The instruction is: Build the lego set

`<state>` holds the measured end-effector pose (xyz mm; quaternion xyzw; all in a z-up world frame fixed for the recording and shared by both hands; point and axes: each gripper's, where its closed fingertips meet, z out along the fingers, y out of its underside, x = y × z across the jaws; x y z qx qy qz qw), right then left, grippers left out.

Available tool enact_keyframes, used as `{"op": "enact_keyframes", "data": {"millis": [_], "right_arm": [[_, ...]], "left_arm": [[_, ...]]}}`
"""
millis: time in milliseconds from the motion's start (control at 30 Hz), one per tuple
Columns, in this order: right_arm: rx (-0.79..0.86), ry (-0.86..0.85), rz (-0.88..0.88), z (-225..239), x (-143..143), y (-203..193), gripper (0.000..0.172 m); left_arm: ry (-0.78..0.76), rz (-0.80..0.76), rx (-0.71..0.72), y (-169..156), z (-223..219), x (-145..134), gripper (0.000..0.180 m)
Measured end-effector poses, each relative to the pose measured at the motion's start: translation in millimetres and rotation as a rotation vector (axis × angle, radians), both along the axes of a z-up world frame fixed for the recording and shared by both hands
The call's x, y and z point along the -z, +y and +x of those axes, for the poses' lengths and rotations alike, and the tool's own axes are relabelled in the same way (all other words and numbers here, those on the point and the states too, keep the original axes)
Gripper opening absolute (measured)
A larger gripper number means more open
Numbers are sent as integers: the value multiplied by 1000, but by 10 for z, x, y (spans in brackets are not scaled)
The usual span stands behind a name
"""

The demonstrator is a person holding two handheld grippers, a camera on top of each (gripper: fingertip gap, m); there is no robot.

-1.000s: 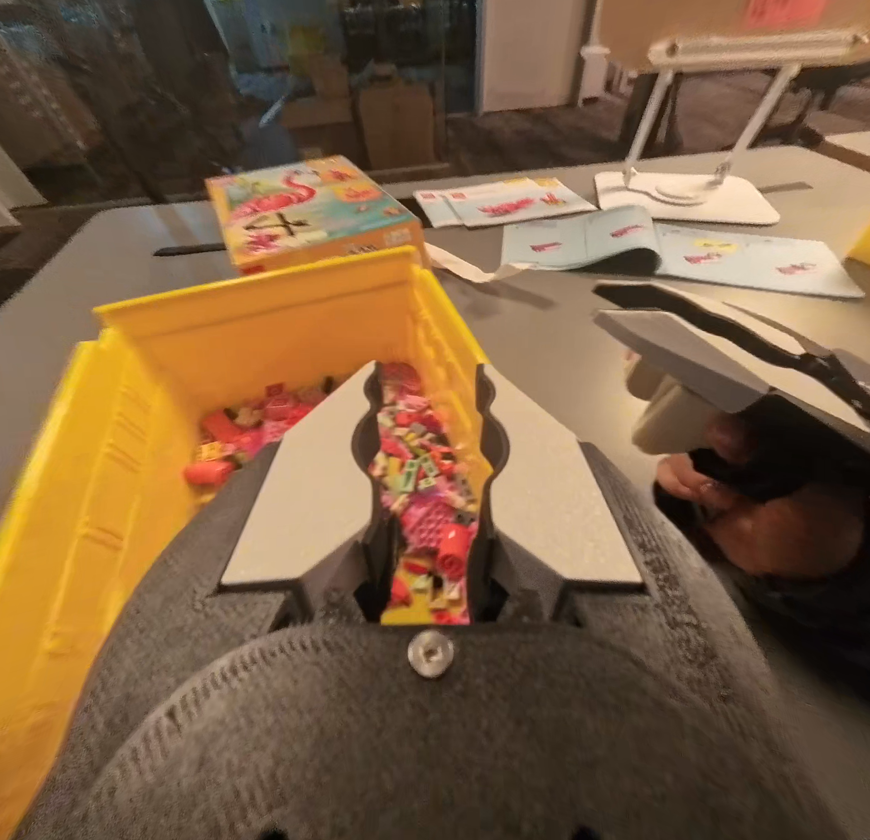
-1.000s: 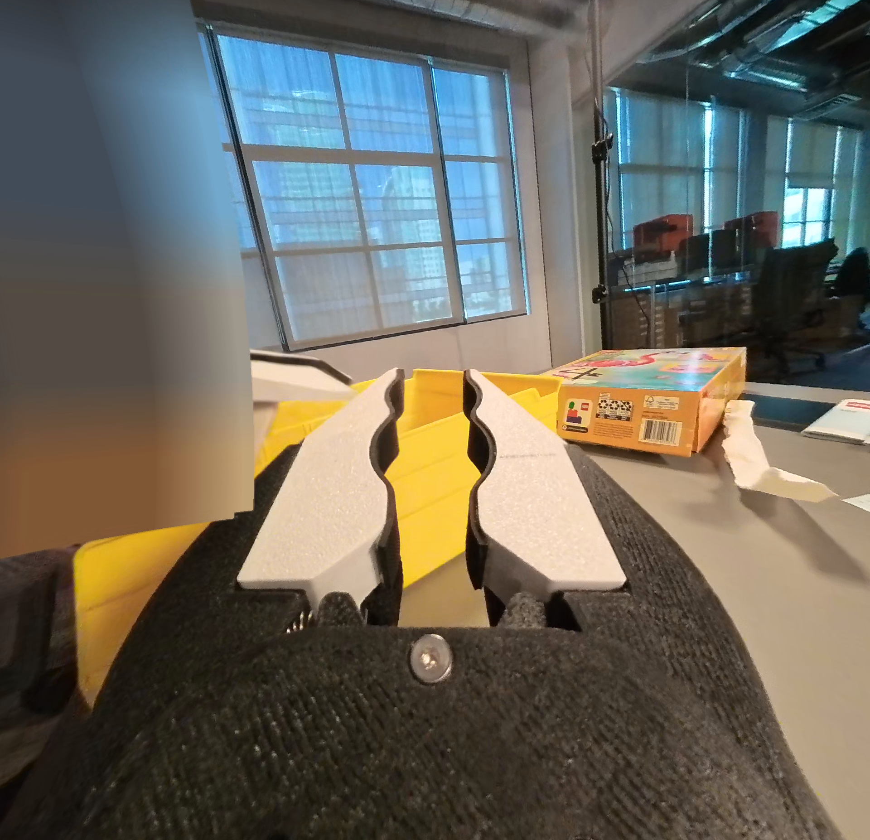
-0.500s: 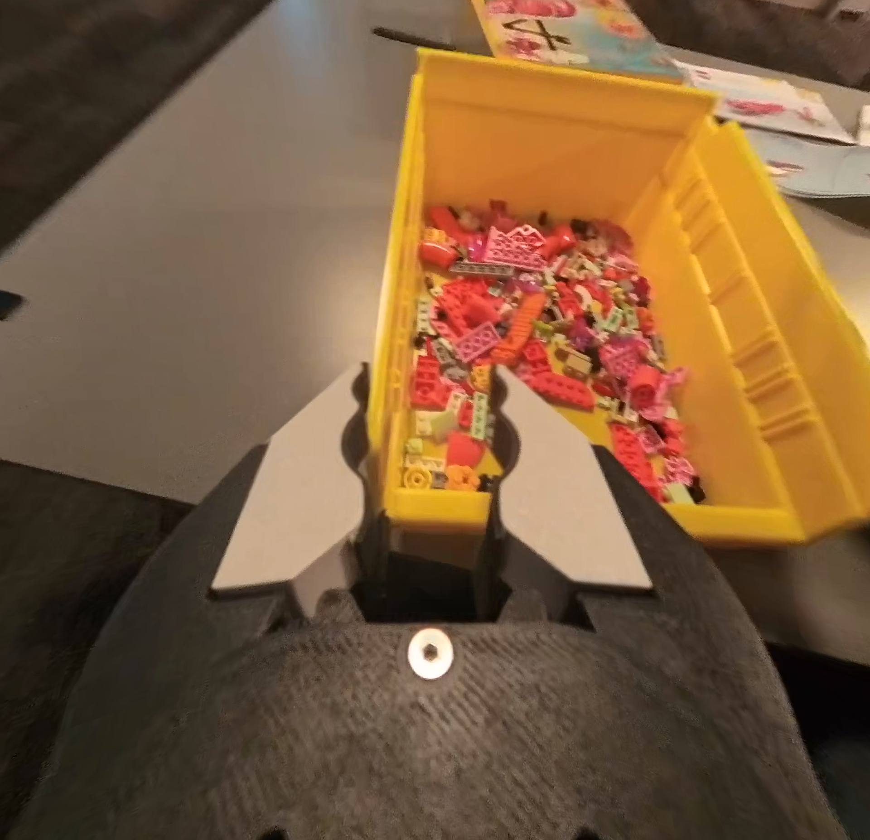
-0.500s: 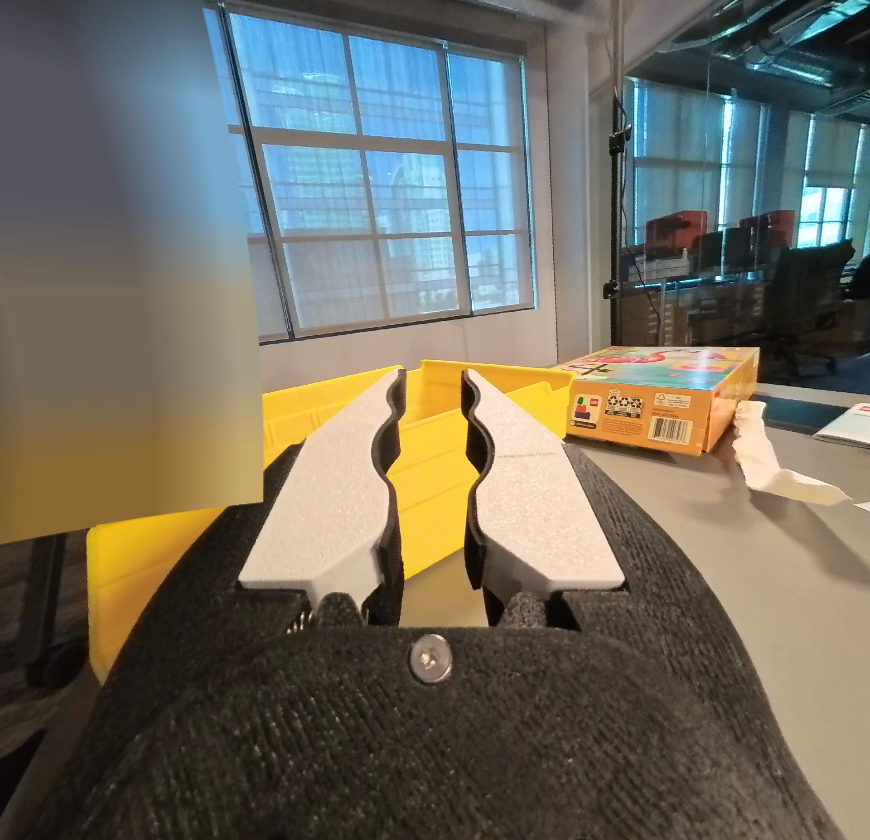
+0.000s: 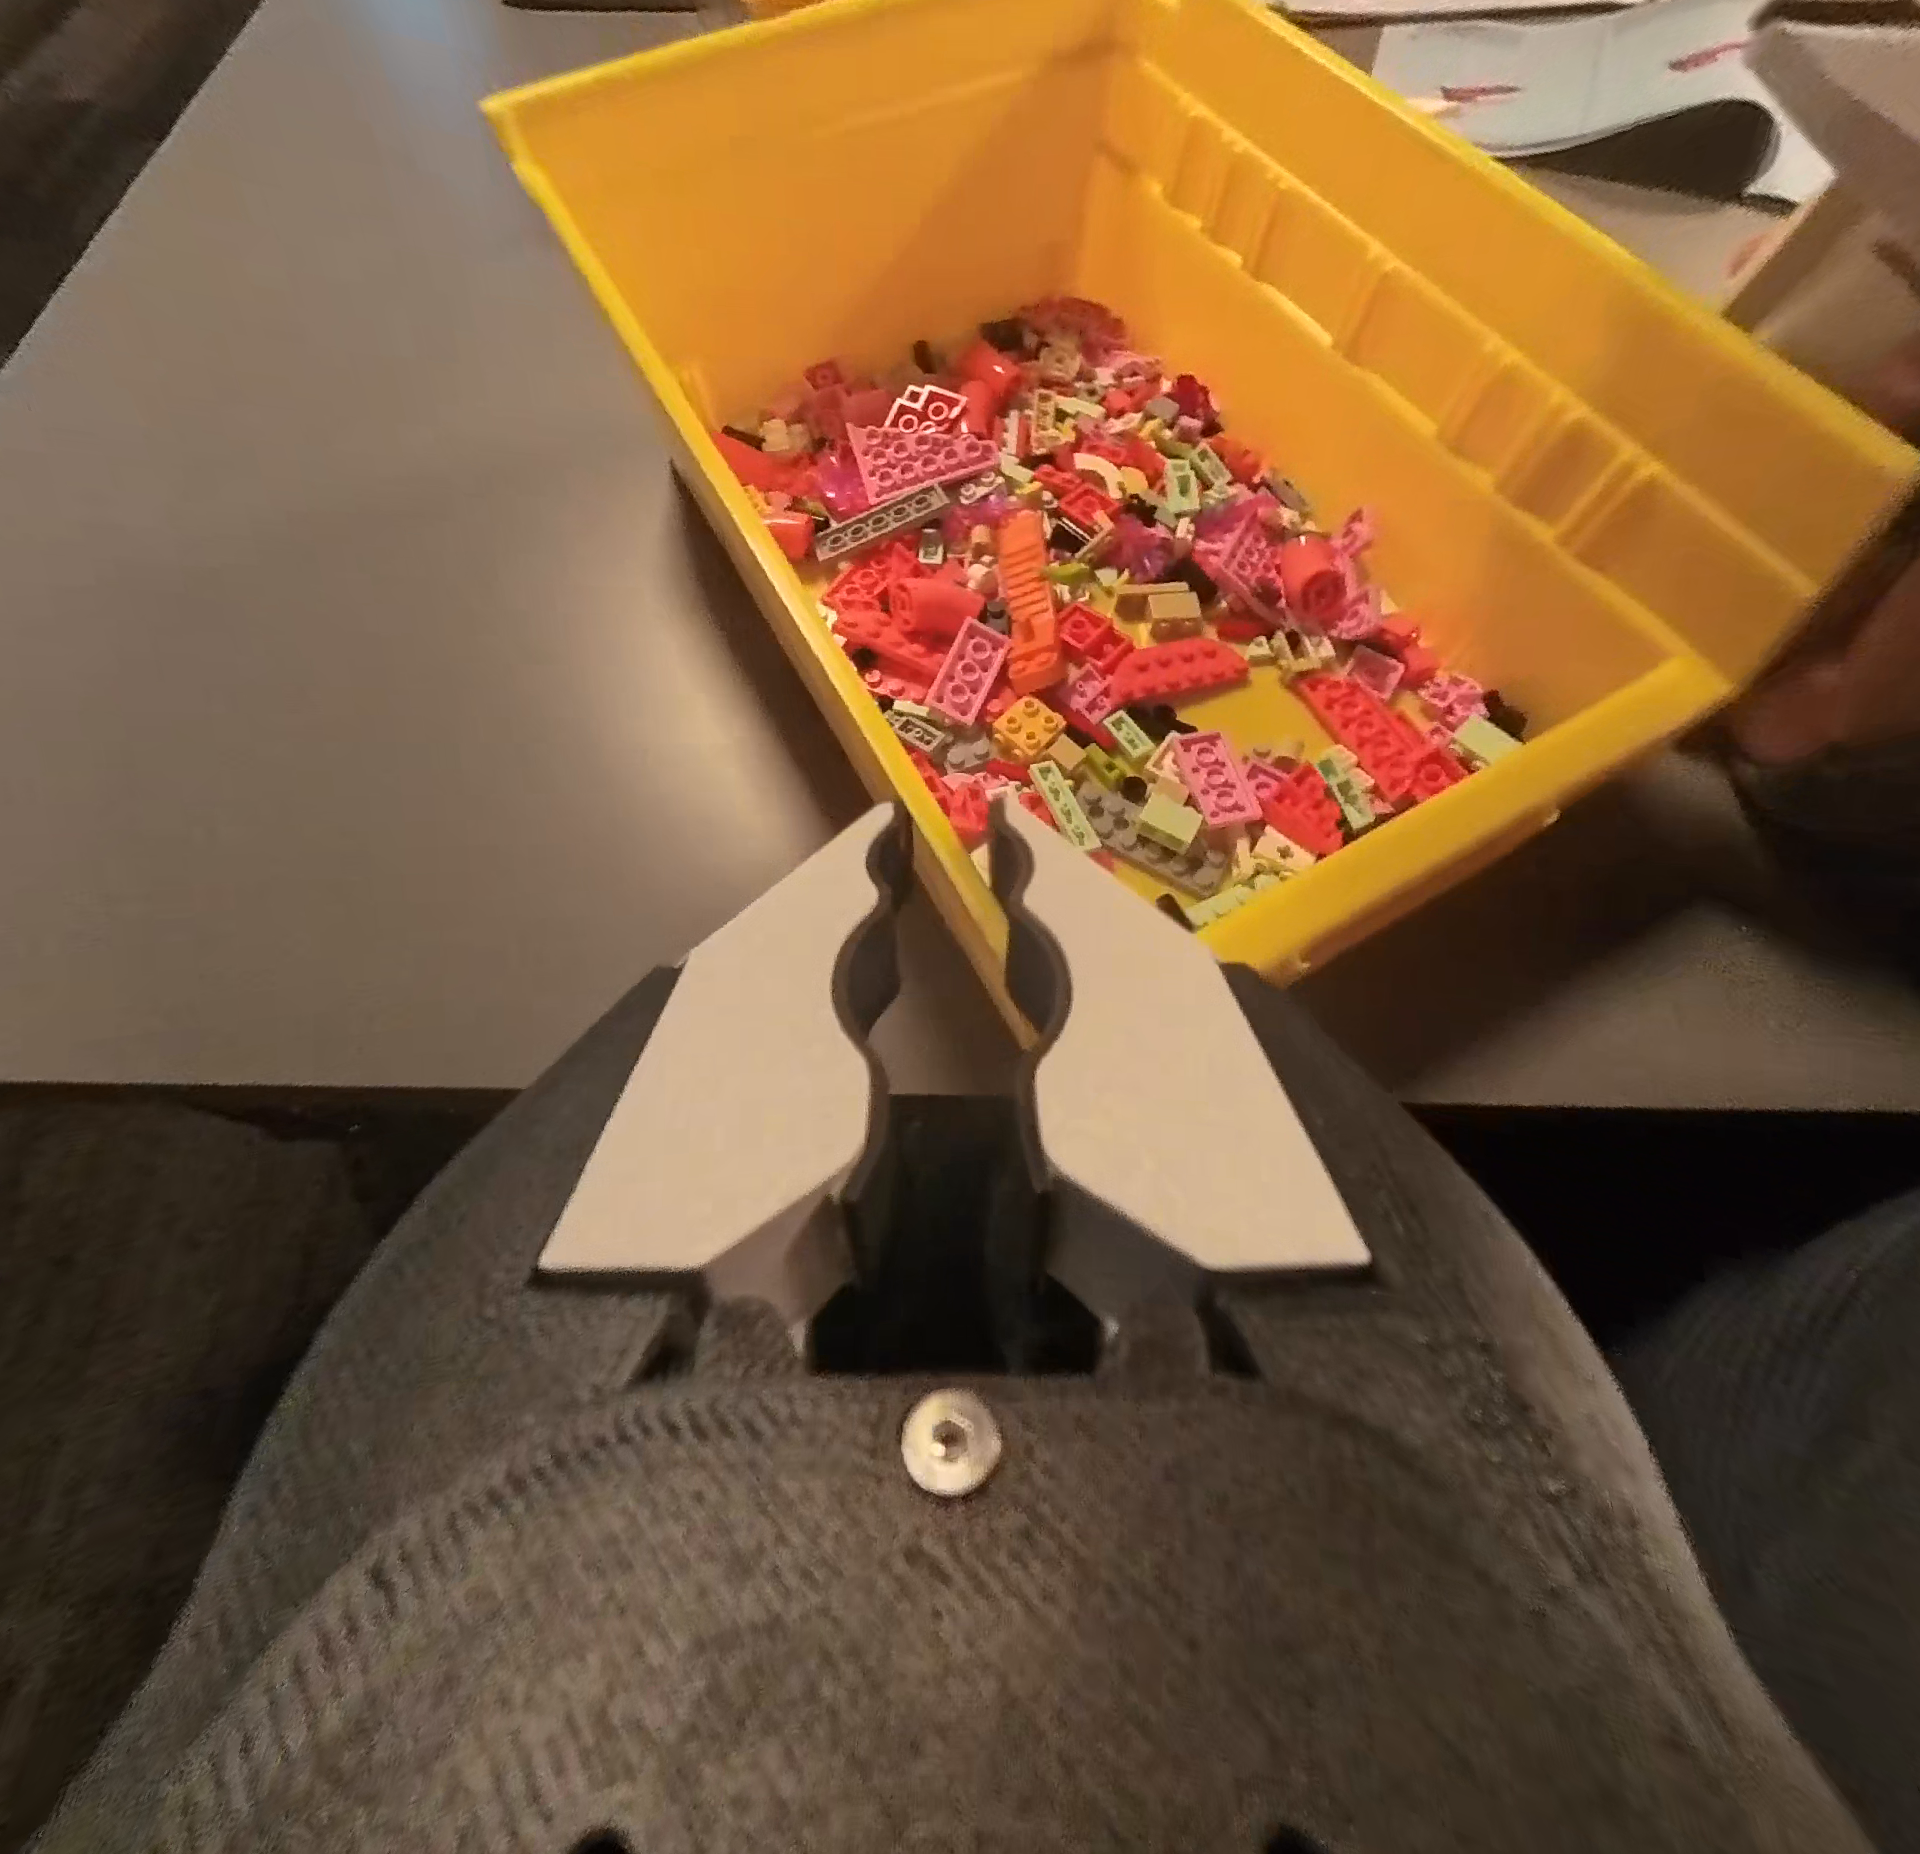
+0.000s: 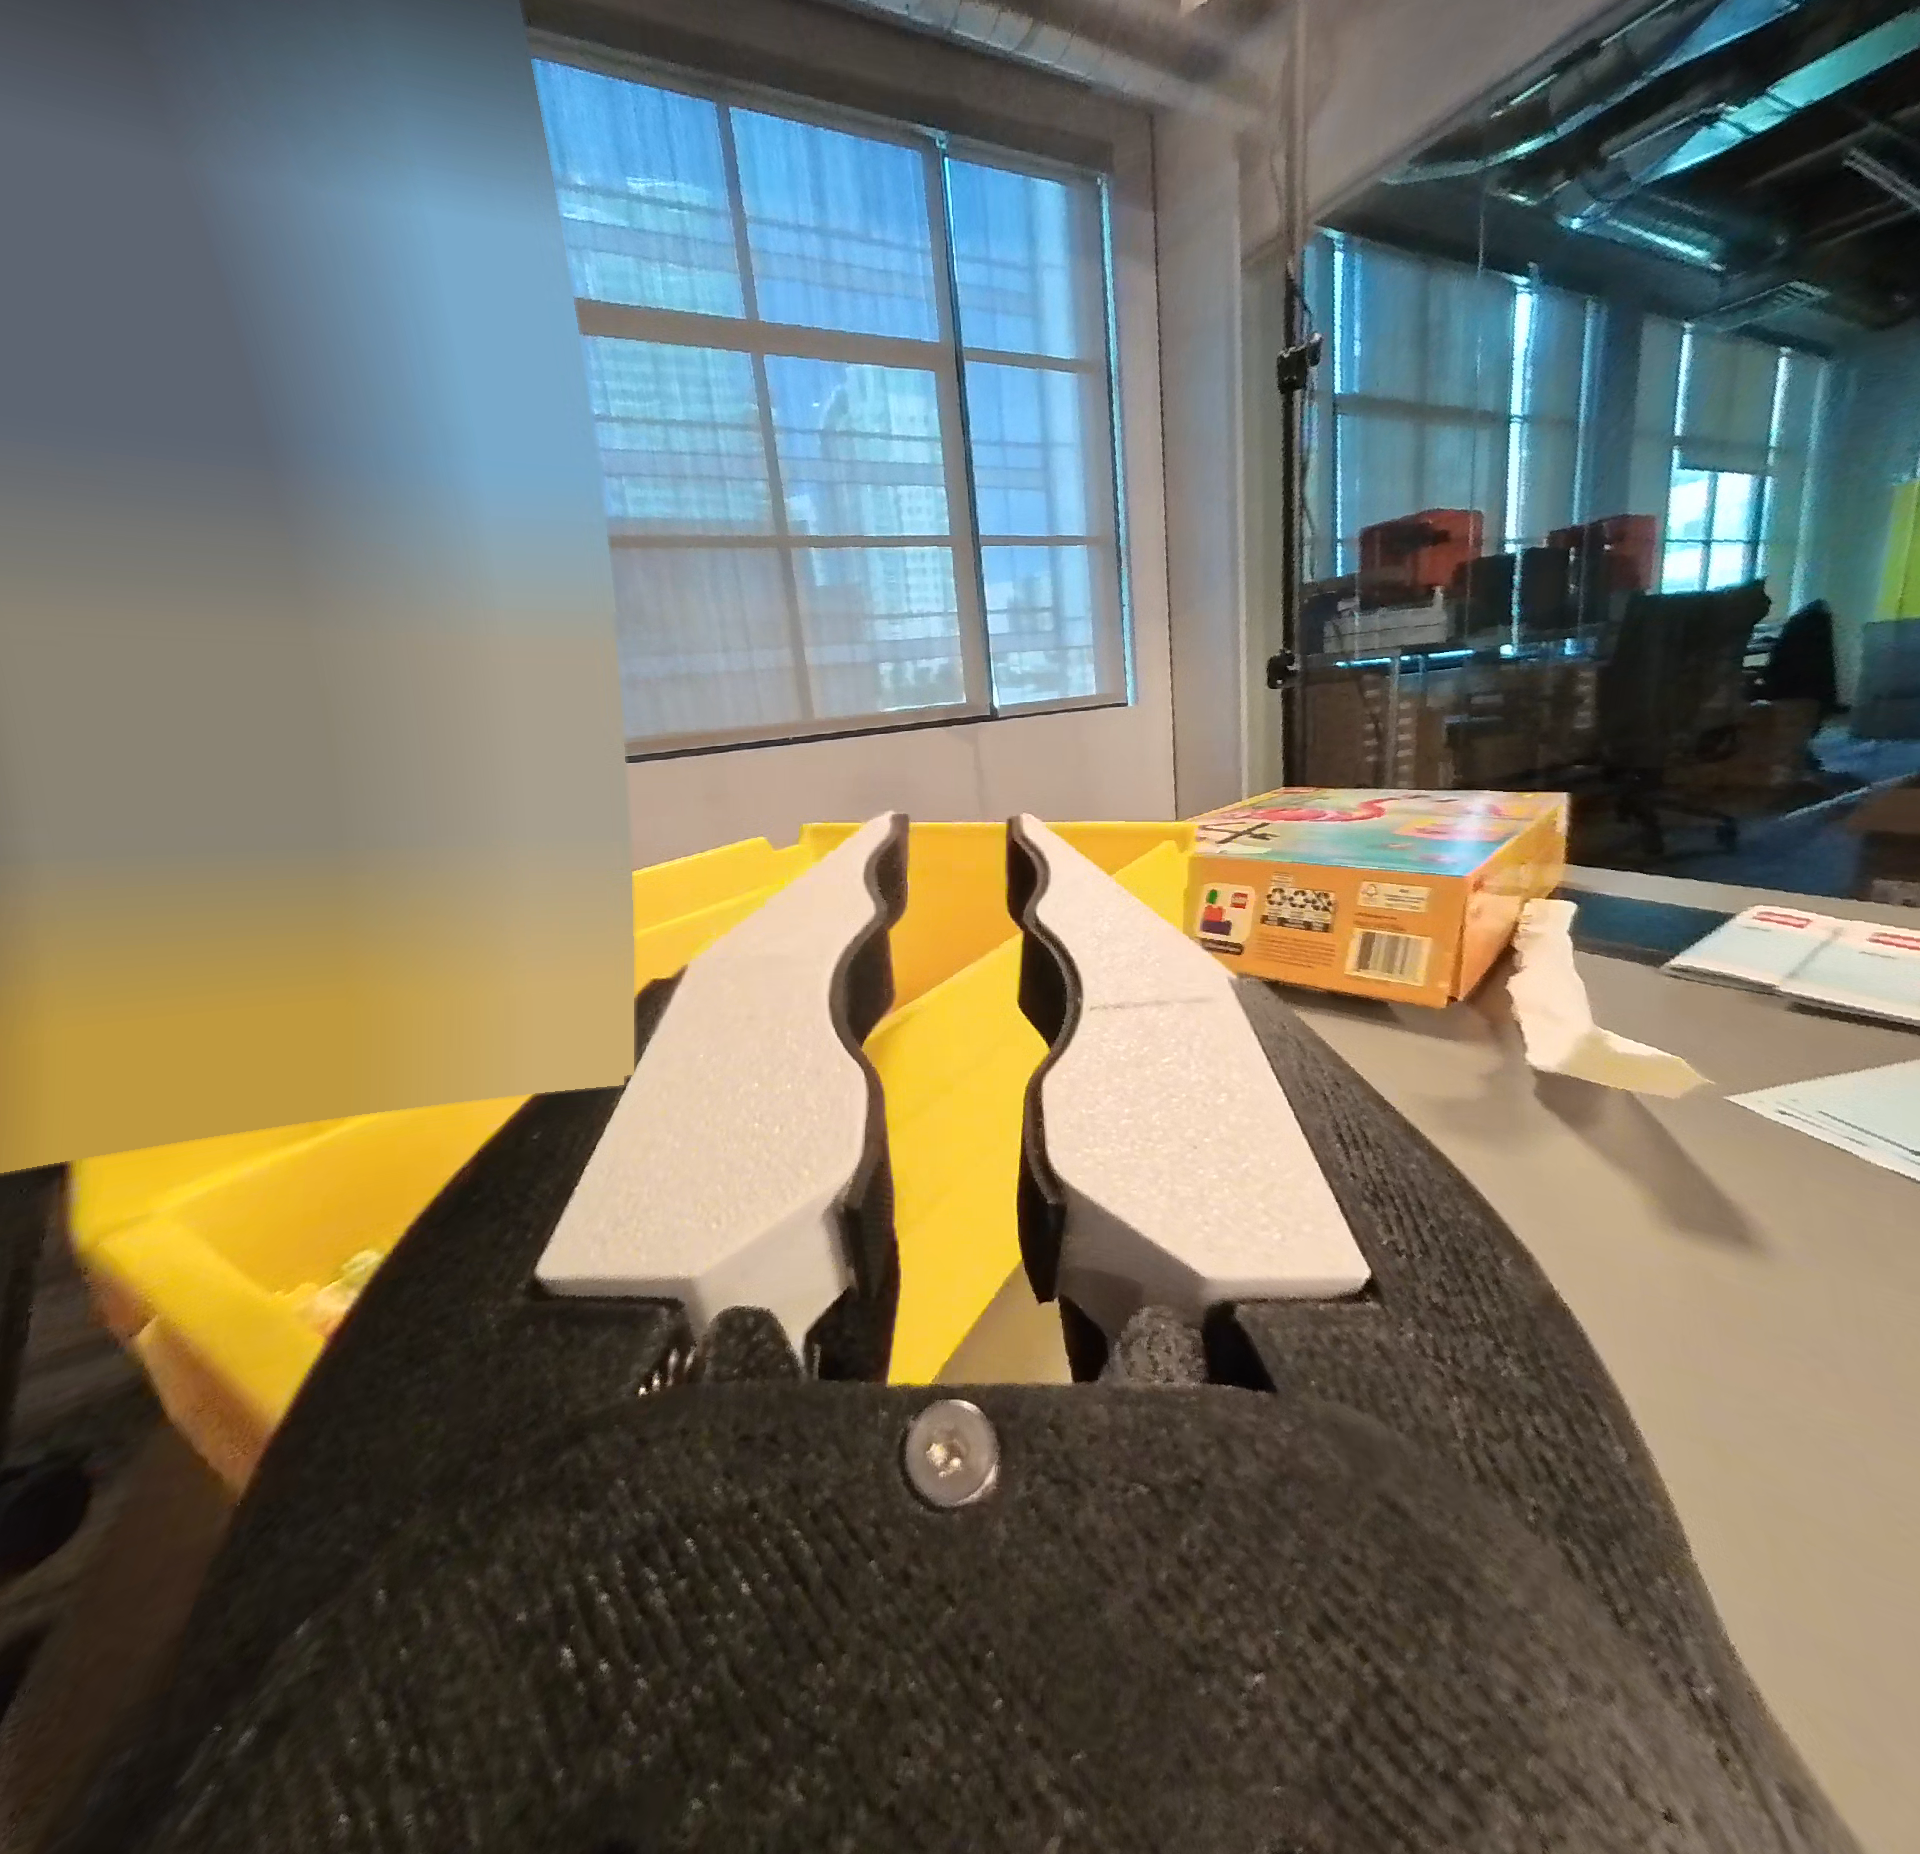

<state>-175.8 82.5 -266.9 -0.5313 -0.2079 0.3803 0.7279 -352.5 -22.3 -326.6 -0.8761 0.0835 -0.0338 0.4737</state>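
The yellow plastic bin (image 5: 831,246), open-topped with ribbed inner walls, sat at the near edge of a dark grey table (image 5: 312,557), skewed so that one near corner pointed back at the left gripper (image 5: 945,817) and hung just past the table's edge. Its floor was covered with a loose heap of small toy building bricks (image 5: 1091,578) in red, pink, orange, pale green and grey. All of them lay inside the bin, and none showed on the table.

The left gripper came in low from the near side, its grey fingers straddling the bin's left side wall close to that corner. The jaws were drawn nearly together on the thin wall, which ran slantwise between them, touching one fingertip and the inner face of the other finger.

The right gripper (image 6: 956,828) was held level over the bin's opposite side and pointed across it toward the windows. Its fingers stood a narrow gap apart, with a yellow wall edge (image 6: 935,983) crossing that gap. Whether the pads pressed on the wall could not be told. In the left wrist view, a person's hand (image 5: 1849,661) showed just beside the bin's near right corner.

Beyond the bin lay an orange cardboard box with a pictured lid (image 6: 1371,890), a torn strip of white paper (image 6: 1558,1015) and some pale blue booklets (image 6: 1818,952).
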Motion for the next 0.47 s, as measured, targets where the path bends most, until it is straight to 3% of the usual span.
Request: {"op": "enact_keyframes", "data": {"millis": [467], "right_arm": [[-23, -1, -7, 18, -11, 8, 15]], "left_arm": [[-22, 1, -13, -95, 149, 0, 15]]}}
